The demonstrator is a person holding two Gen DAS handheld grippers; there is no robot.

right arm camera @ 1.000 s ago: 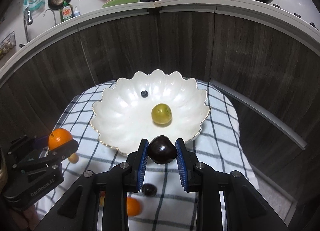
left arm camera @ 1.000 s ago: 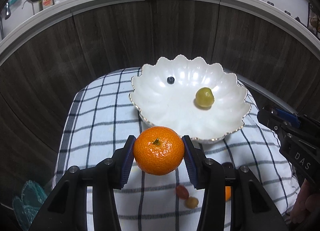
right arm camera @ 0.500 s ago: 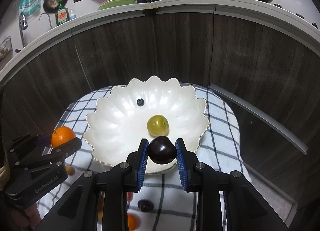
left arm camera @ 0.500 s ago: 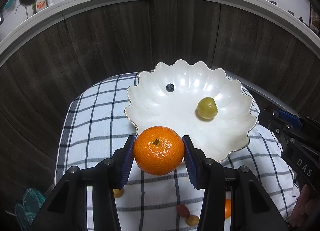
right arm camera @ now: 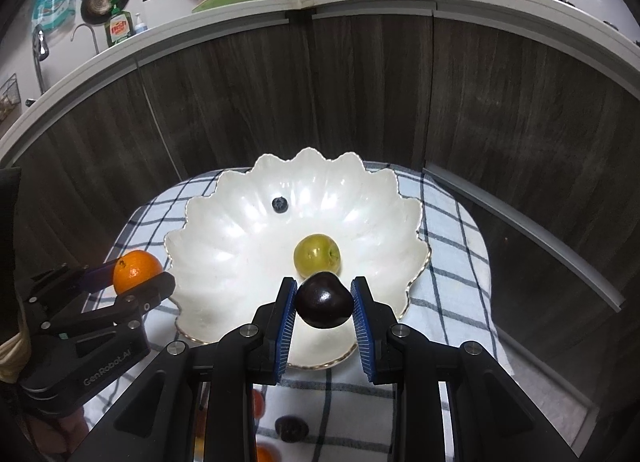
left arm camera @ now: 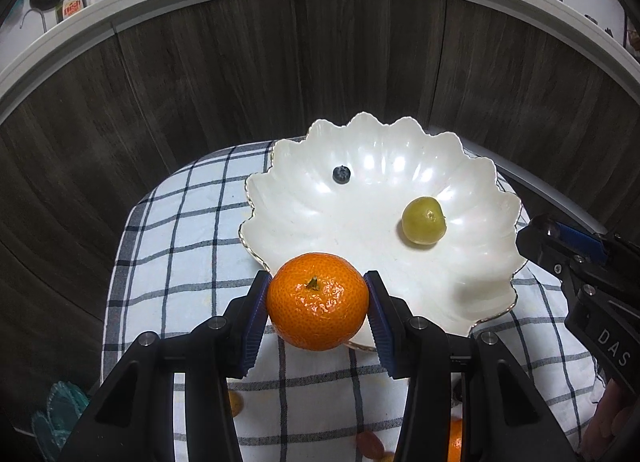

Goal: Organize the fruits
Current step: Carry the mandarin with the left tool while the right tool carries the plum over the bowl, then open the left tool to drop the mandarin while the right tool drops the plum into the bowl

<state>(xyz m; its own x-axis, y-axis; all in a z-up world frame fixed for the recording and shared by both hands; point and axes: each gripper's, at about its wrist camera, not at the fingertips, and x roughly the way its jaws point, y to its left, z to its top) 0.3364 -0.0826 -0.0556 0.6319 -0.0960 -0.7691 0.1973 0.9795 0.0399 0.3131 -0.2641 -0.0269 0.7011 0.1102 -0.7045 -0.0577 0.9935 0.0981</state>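
The mandarin (left arm camera: 317,301) sits between the blue pads of the left gripper (left arm camera: 317,302), which is closed on it from both sides, stem up. Compared with a second ago, it now hangs over the near rim of the white scalloped bowl (left arm camera: 472,197), whereas before it was in front of the bowl, above the checked cloth (left arm camera: 180,229). The dark plum (right arm camera: 323,305) made the same kind of advance: the right gripper (right arm camera: 323,306) clamps it firmly, and it is now over the near part of the bowl, just in front of the green grape (right arm camera: 317,255), while earlier the rim was still ahead of it. Both grips look unchanged in width.

I judge that both fruits are almost at the place of release, and the carrying step is nearly finished. Already lying in the bowl are the green grape and a blueberry (left arm camera: 341,174), well apart from each other. Some small fruits (left arm camera: 370,444) remain on the cloth below the grippers, so the task has more rounds to go.

Both grippers point forward and clearly downward toward the bowl, side by side, the left one at the left rim and the right one nearer the middle. A bit of a hand (left arm camera: 612,426) shows behind the right gripper.
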